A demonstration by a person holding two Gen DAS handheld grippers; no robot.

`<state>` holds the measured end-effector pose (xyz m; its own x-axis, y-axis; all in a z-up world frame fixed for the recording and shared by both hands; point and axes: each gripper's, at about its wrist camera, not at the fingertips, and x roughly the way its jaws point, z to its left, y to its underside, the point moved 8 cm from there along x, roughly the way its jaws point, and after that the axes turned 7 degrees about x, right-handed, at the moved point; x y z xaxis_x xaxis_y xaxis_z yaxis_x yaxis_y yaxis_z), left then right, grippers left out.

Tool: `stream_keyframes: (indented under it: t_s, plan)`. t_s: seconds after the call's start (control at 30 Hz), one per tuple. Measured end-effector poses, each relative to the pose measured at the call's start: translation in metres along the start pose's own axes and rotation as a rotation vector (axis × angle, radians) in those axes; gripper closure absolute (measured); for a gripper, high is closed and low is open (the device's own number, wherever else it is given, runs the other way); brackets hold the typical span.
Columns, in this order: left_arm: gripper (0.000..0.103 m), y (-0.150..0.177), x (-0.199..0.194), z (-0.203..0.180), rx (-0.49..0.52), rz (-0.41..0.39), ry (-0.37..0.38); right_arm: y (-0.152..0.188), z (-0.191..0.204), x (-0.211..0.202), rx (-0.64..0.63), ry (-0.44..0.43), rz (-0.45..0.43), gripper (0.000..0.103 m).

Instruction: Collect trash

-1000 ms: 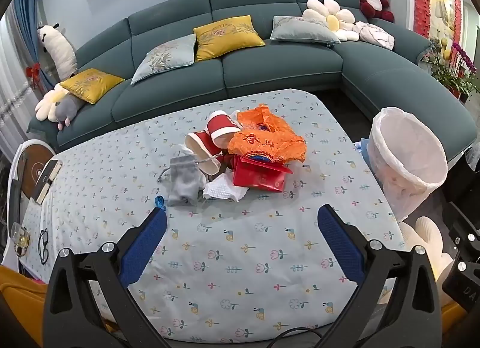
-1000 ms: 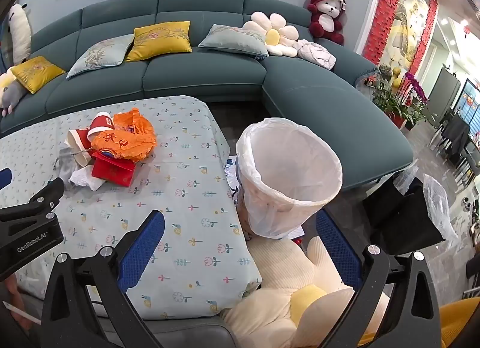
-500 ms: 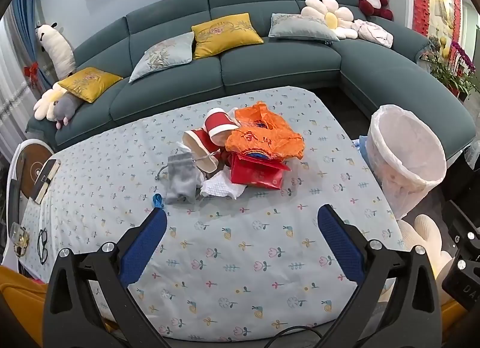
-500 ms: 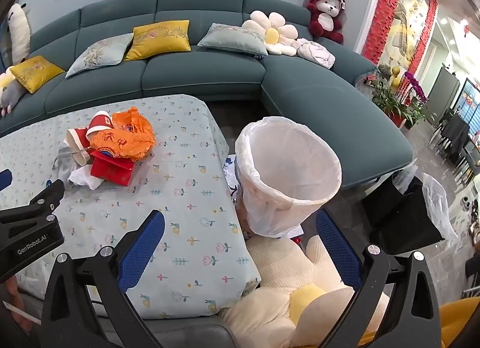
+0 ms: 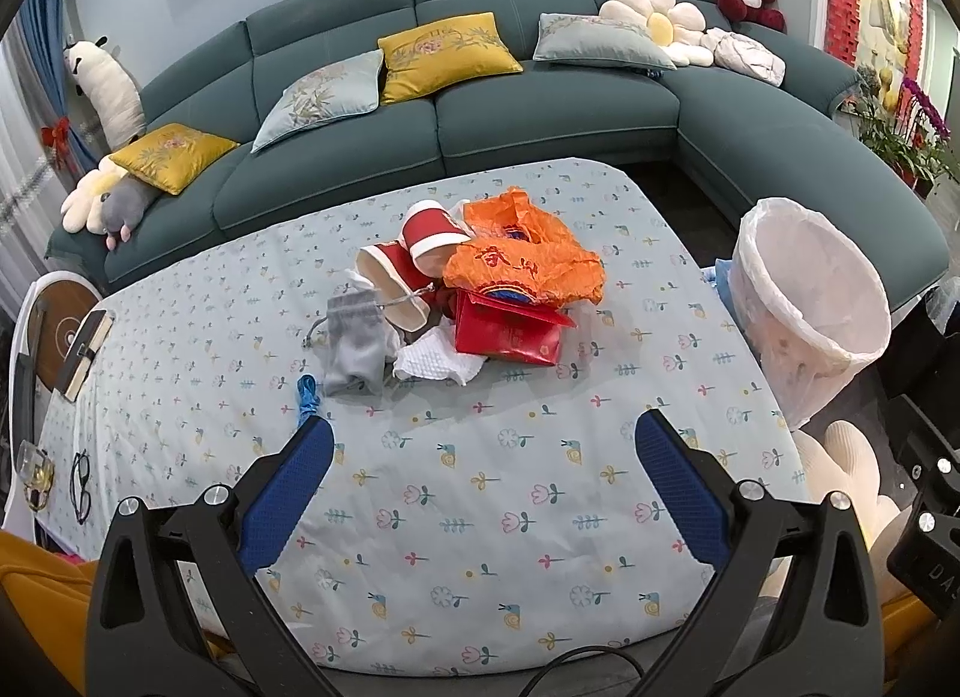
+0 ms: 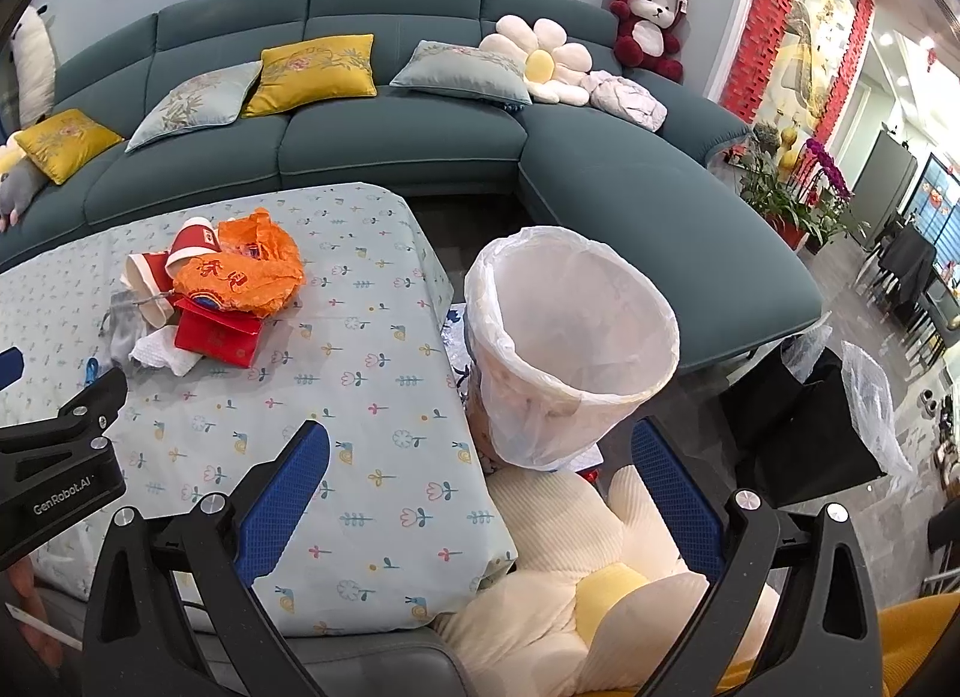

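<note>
The trash is lying in 1 heap near the middle of the bench (image 5: 480, 517), toward 12 o'clock from the left gripper (image 5: 483, 457) and well apart from it. The heap is made up of an orange plastic bag (image 5: 528, 268) draped over a red paper bag (image 5: 507, 331), 2 red paper cups (image 5: 414, 253) tipped on their sides at its 10 o'clock, a crumpled white tissue (image 5: 435, 361) at its 7 o'clock, and a grey drawstring pouch (image 5: 354, 346) further toward 9 o'clock.

All of it is looking light. The orange bag will probably be soft, crinkly and slippery, so a bunched fold at its top is the likely place to pinch. The cups are thin and easy to crush; taking 1 by the rim wall should be safest. The tissue is limp and can be nipped anywhere on its raised crumple. The red bag is stiffer, and its upper edge is offering a grip.

The left gripper is hovering low over the near bench edge, jaws wide apart and holding nothing, aimed at the heap. The right gripper (image 6: 480, 475) is hanging off the bench's right corner, jaws likewise spread and unloaded, pointing at the lined bin (image 6: 570, 337) standing on the floor at 3 o'clock of the bench, above a flower cushion (image 6: 600, 589).
</note>
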<state>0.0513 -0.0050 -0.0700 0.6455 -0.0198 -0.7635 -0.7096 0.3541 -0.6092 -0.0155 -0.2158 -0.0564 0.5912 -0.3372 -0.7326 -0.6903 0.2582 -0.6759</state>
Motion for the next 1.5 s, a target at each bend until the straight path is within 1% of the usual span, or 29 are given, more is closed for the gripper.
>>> stream_keyframes:
  t_s: [0.2,0.6,1.5]
  plan:
    - [0.007,-0.0002,0.0000,-0.0012,0.011,-0.008,0.002,0.0000,-0.0011,-0.0001,0.002,0.001,0.000,0.007]
    - [0.007,-0.0008,0.0011,-0.0031,0.010,0.003,0.003,0.0001,-0.0017,-0.0001,0.001,-0.001,0.001,0.007]
    - [0.007,-0.0017,0.0011,-0.0034,0.010,0.002,0.003,0.0001,-0.0059,0.0014,0.006,0.002,0.002,0.007]
